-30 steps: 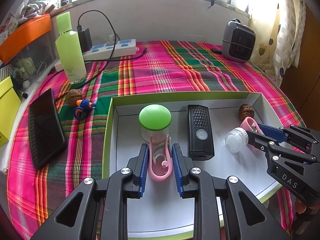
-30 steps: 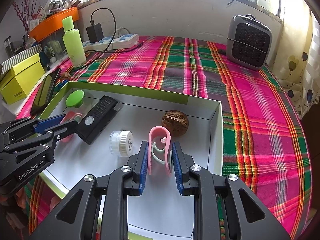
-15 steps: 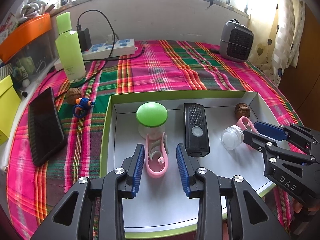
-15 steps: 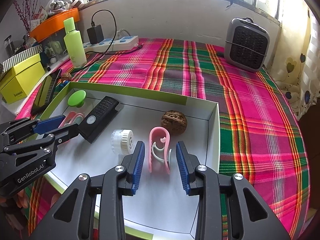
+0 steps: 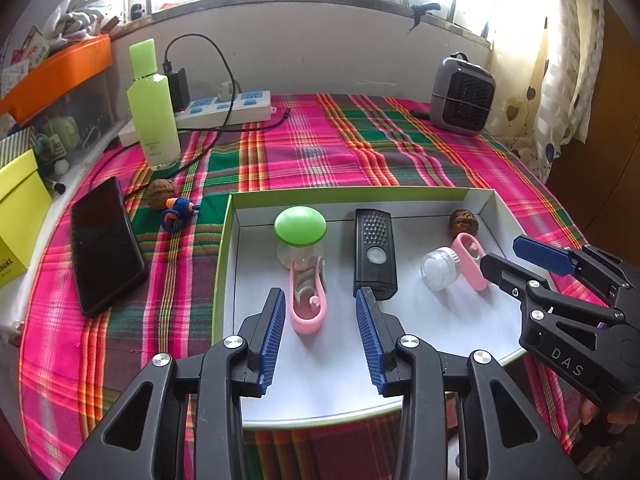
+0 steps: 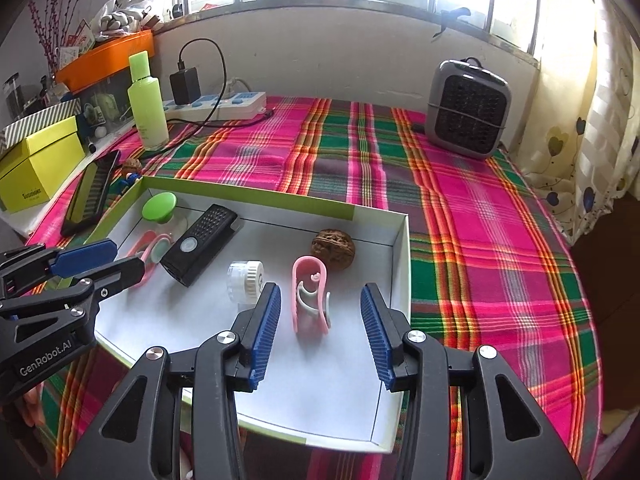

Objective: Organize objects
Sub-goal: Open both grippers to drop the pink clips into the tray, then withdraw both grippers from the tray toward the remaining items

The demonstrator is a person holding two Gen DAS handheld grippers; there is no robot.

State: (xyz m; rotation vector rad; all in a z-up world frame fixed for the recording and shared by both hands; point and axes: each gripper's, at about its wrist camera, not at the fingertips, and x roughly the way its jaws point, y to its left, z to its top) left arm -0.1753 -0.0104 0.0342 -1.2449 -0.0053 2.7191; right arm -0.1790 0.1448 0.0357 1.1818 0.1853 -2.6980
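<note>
Both tools, left (image 5: 320, 312) marked "GenRobot.AI", right (image 6: 320, 308) "DAS", spread, just opened, pinching nothing.

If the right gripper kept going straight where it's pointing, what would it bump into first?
Probably the pink clip, which lies between the open right gripper jaws in the white tray. The walnut sits just beyond it; depth is hard to judge.
</note>
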